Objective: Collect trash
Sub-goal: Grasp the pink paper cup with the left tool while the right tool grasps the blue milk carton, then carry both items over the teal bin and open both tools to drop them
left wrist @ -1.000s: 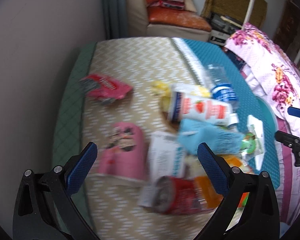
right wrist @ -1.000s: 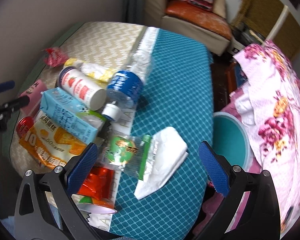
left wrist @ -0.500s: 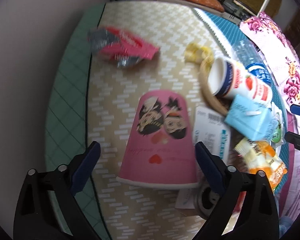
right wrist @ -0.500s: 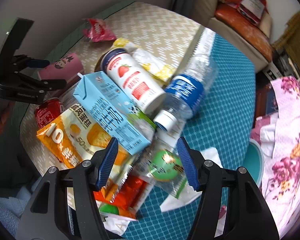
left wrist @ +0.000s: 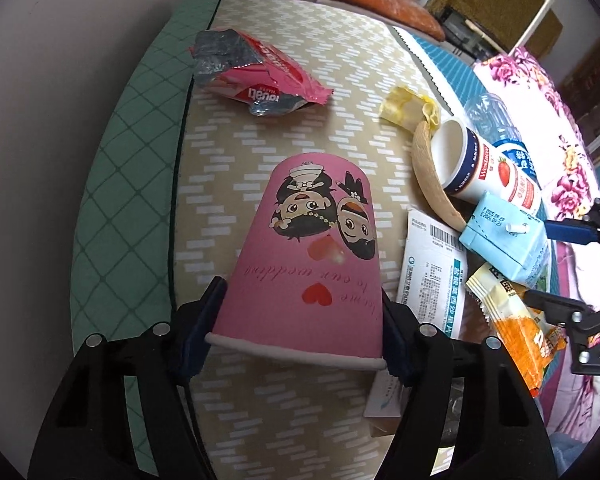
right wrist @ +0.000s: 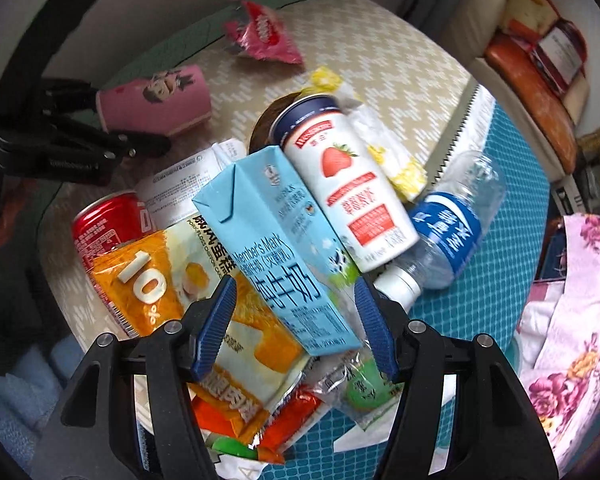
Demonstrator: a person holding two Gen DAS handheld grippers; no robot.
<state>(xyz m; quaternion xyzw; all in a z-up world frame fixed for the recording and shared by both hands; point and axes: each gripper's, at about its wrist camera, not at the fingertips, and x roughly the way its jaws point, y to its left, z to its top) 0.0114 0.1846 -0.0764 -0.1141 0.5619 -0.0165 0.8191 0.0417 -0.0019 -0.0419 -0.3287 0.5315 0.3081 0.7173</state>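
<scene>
Left gripper (left wrist: 300,332): its jaws have just been closing, and both blue pads now press the sides of the pink cup (left wrist: 312,264) near its rim; the cup lies on its side on the beige cloth (left wrist: 300,60). Right gripper (right wrist: 296,328): its jaws have just been closing and now straddle the lower end of the blue carton (right wrist: 276,248), with a gap visible at the left pad (right wrist: 216,328); contact at the right pad cannot be told. The carton lies atop the pile, on the orange wrapper (right wrist: 160,280) and beside the strawberry cup (right wrist: 348,192) and the bottle (right wrist: 452,228). A red can (right wrist: 104,224) lies left of the wrapper; a red wrapper (left wrist: 252,76) lies apart, beyond the pink cup.
</scene>
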